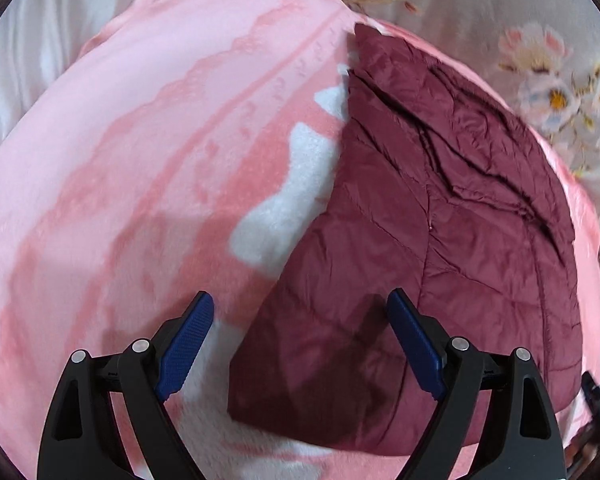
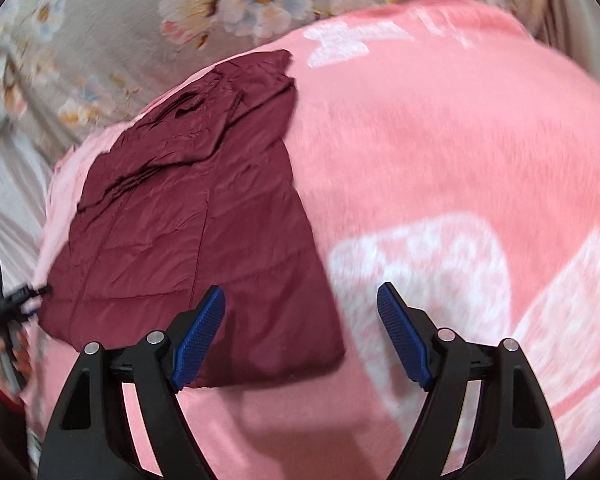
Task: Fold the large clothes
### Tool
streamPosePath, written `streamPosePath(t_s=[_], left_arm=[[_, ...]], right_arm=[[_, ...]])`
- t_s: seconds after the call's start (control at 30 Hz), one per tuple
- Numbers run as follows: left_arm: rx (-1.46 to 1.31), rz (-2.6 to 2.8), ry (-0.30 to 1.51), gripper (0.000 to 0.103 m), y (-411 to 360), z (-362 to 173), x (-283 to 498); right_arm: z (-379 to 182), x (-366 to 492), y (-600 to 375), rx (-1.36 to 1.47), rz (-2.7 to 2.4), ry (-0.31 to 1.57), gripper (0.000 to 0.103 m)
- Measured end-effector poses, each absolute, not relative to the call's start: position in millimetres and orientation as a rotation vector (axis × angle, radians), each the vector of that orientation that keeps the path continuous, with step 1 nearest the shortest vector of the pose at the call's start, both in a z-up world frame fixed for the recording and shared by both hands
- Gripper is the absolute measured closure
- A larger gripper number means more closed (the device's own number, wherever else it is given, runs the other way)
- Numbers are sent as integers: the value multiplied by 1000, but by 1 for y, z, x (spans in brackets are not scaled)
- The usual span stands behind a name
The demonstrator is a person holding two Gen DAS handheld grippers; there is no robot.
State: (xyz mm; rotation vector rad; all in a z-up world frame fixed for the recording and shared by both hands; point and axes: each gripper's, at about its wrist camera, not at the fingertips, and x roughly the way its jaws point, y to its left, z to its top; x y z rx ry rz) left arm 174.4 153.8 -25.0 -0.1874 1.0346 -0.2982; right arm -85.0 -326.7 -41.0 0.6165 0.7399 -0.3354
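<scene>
On a bed spread with a pink fleece blanket, a dark red quilted jacket lies folded into a compact, roughly rectangular shape, flat on the fabric. Seen from the left wrist, the left gripper hovers above the jacket's near corner, its blue-padded fingers spread wide and holding nothing. Seen from the right wrist, the right gripper hangs over the jacket's near edge, fingers likewise wide apart and empty, one over the red cloth and one over the blanket. Beyond the blanket, a grey floral sheet covers the far side. Both views are slightly blurred.
</scene>
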Motion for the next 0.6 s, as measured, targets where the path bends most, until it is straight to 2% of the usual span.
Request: streamPosePath(t_s=[0.17, 0.2, 0.23, 0.27, 0.3, 0.33, 0.37, 0.4, 0.47, 0.6], left_arm=[[-225, -290, 1003, 18, 148, -28, 165], [-225, -284, 1002, 20, 145, -27, 164], [-230, -284, 1000, 22, 143, -26, 165], [-241, -286, 1000, 37, 142, -26, 164], [-243, -277, 1008, 45, 142, -25, 163], [-239, -276, 1011, 52, 143, -24, 160], [-242, -285, 1016, 75, 144, -23, 159], [-251, -300, 1022, 89, 146, -22, 156], [-265, -330, 1023, 98, 150, -15, 149], [-265, -391, 979, 101, 162, 12, 117]], right_arm=[[-44, -83, -311, 626, -382, 693, 26], [-43, -81, -308, 644, -357, 686, 28], [-43, -79, -307, 670, -328, 681, 38], [-44, -77, -306, 692, -312, 680, 46], [-44, -76, -306, 717, -293, 681, 54], [-44, -75, -304, 734, -279, 688, 82], [-44, -75, -304, 742, -271, 691, 89], [-40, -78, -303, 752, -257, 675, 93], [-30, -85, -299, 742, -246, 654, 97], [-1, -113, -289, 682, -233, 595, 98]])
